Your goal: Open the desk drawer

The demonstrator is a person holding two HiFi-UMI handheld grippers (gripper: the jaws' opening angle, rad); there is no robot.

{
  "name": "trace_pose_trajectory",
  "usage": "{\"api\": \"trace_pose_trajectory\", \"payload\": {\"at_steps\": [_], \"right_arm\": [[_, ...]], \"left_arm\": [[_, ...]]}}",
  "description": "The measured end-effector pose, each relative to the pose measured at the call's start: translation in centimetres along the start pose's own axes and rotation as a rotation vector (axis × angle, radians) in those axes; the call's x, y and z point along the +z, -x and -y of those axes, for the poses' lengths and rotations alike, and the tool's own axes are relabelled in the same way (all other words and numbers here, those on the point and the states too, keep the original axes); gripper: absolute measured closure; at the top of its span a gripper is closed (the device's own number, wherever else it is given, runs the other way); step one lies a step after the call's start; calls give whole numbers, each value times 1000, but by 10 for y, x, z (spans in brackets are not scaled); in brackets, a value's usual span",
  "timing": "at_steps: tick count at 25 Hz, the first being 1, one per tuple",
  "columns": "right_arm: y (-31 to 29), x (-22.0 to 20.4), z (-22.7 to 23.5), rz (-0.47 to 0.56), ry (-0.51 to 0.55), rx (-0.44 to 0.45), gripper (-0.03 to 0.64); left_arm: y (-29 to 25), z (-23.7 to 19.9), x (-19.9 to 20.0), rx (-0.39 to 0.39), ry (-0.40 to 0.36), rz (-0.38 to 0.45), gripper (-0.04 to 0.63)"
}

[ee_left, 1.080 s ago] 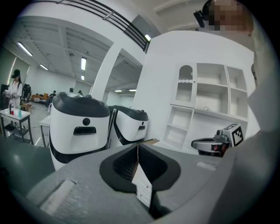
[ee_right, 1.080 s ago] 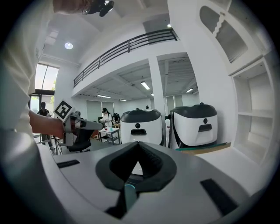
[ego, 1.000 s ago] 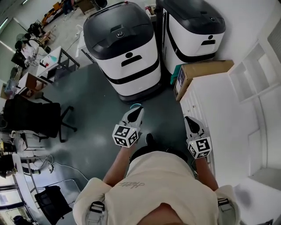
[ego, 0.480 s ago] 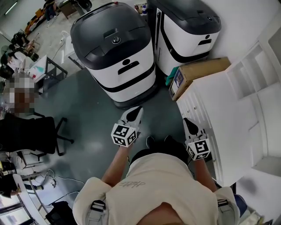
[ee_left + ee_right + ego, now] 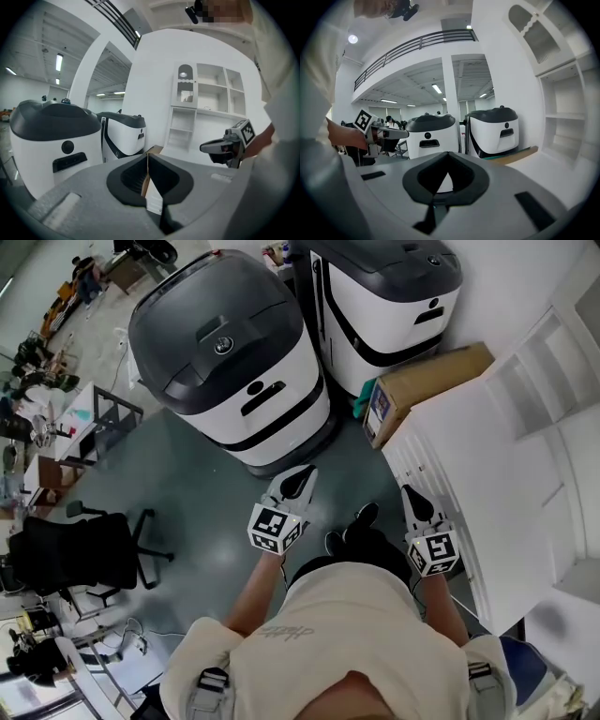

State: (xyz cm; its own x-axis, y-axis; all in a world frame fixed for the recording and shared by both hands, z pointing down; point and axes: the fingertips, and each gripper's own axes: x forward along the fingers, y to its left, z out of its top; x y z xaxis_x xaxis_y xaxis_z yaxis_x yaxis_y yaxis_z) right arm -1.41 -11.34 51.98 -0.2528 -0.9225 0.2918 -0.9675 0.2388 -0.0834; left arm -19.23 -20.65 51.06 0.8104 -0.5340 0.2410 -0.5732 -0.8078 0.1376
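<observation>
Desk [image 5: 469, 437] stands beside right hand-held gripper [image 5: 411, 495], jaws together.

Two white-and-grey machines [image 5: 234, 362] are counted, one cardboard box [image 5: 431, 381], one office chair [image 5: 75, 554], and two tools: left tool [image 5: 300, 474], right tool [image 5: 411, 495].

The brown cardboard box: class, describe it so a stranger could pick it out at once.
Find the large white desk on the head view's right. At its far end, beside a white-and-grey machine, lies the long brown cardboard box, the only brown thing there.
</observation>
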Motion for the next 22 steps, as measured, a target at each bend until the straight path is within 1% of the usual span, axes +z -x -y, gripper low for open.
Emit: {"api": "trace_pose_trajectory", "payload": {"at_steps": [3,6,13,16,20,22], "right_arm": [[-15,12,22,25,-6,-9,621],[-28,28,53,59,-6,-25,621],[-41,36,120,90,-38,-57,621],[-44,34,139,106,-50,-67,621],[-48,36,153,120,-56,-74,621],[-46,37,160,123,-66,-94,621]], "left_arm": [[-26,0,11,-24,-12,-16,578],[-59,3,24,-54,-29,-26,578],[-128,14,59,-114,-48,-11,578],[-149,22,64,-146,-66,-16,578],[-172,29,60,-175,-59,-34,578],[-183,34,58,-200,-56,-50,578]]}}
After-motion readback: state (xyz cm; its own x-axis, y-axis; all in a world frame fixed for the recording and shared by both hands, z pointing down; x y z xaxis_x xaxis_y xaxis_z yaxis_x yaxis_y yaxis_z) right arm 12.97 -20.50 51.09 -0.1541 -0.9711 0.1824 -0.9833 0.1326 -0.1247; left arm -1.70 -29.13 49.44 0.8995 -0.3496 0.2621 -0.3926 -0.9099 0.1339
